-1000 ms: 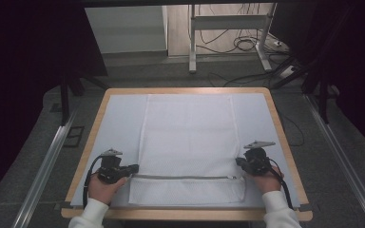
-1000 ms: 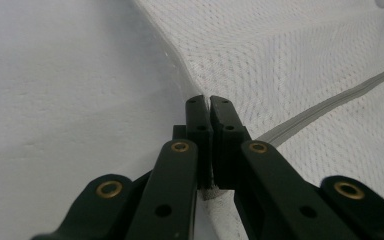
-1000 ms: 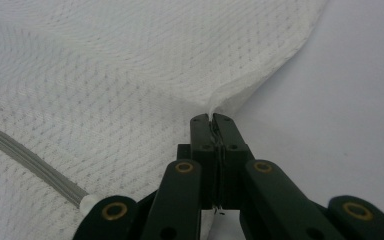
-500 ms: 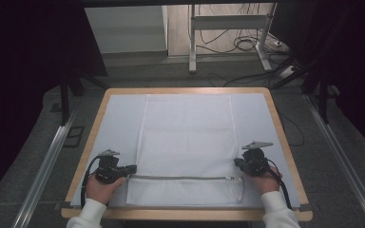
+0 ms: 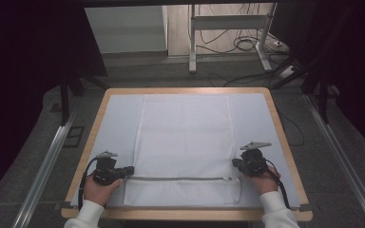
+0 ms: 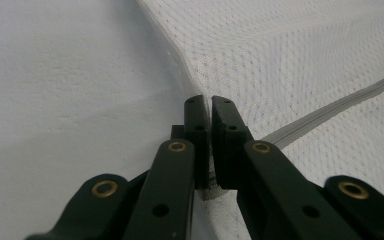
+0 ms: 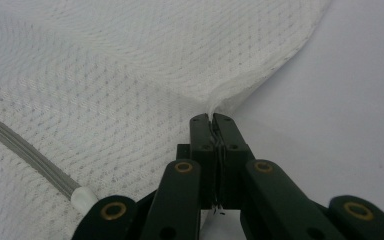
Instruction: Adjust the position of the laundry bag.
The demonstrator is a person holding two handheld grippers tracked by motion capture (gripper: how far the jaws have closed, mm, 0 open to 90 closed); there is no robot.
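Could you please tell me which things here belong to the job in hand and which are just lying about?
In the job:
- white mesh bag
- left hand-held gripper, shut on its edge
- right hand-held gripper, likewise

Lying about:
- floor cables
- metal stand

mesh bag (image 6: pixel 300 60) cut off, pinched edges hidden

table (image 5: pixel 285 142): wood-rimmed, pale top | on it: white mesh bag (image 5: pixel 185 137), flat

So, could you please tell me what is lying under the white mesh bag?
The mesh bag lies flat on a pale mat covering the wood-rimmed table. The mat shows on both sides; whatever lies beneath or inside the bag is covered by the mesh.
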